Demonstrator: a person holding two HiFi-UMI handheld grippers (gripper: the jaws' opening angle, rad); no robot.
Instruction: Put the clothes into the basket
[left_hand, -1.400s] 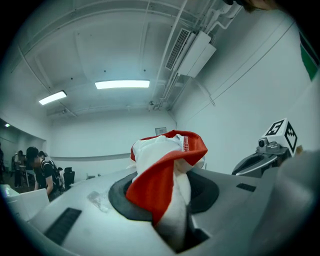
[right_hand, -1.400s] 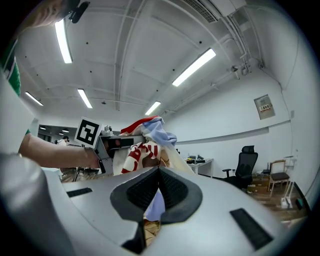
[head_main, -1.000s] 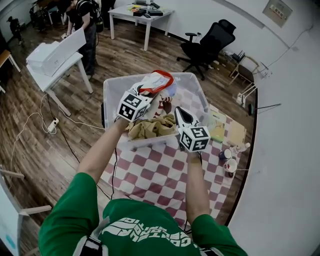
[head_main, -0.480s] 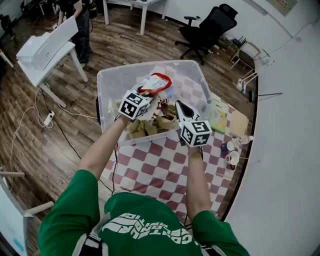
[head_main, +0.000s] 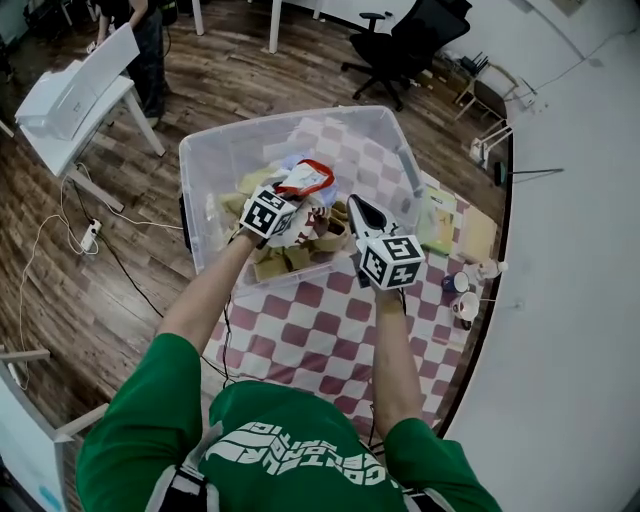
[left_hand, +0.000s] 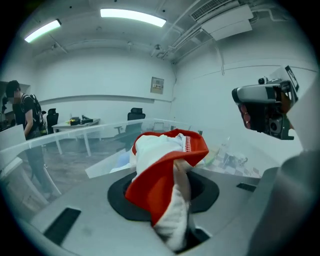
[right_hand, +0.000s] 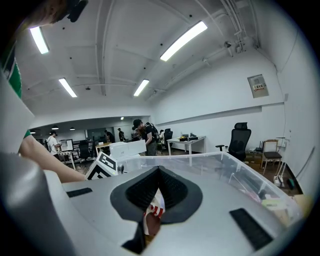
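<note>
Red-trimmed white garment (head_main: 310, 178) is held clamped in the left tongs (head_main: 298, 193), its printed edge seemingly nipped by the closed right tongs (head_main: 353, 207), evidently for release inside the clear basket (head_main: 290, 123).

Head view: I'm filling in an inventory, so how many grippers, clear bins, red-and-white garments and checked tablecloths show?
Grippers: 2, the left gripper and the right gripper
Clear bin: 1
Red-and-white garment: 1
Checked tablecloth: 1
Total: 5
</note>
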